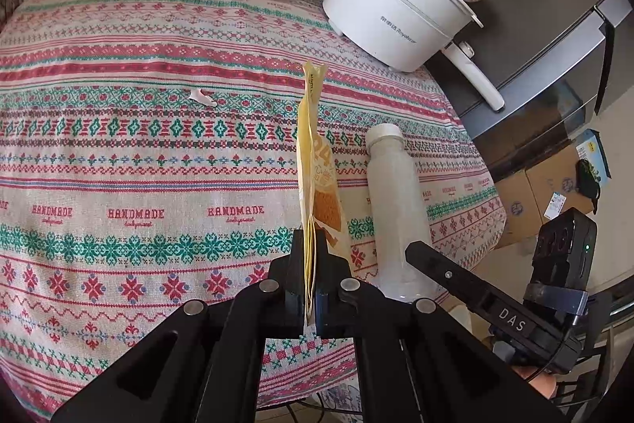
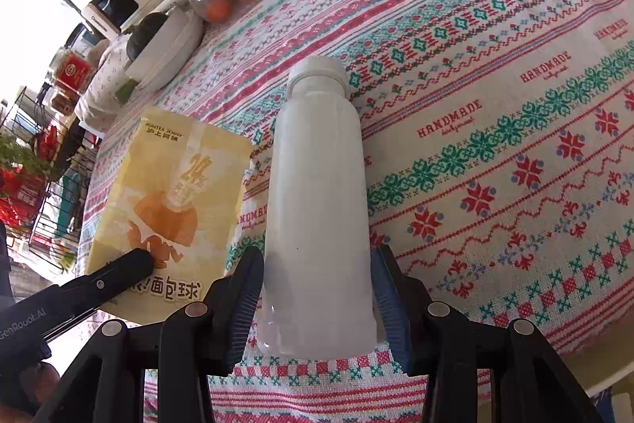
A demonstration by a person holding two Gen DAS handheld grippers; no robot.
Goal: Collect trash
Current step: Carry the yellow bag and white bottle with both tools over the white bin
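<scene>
Pinching yellow bag (image 1: 317, 185) edge-on, print unreadable, bottle (image 2: 317, 209) base blurred

**Left gripper holding a yellow paper bag above a patterned table**

The left gripper (image 1: 311, 244) is clamped on the lower edge of a flat yellow paper bag (image 1: 313, 161), seen edge-on and standing upright above a table (image 1: 119, 153) with a red and green patterned cloth. Just right of the bag is a white plastic bottle (image 1: 392, 205), cap pointing away, with the right gripper (image 1: 420, 252) at its base. Farther back sits a white electric pot (image 1: 396, 10). A small white scrap (image 1: 203, 97) lies on the cloth to the left.
</scene>
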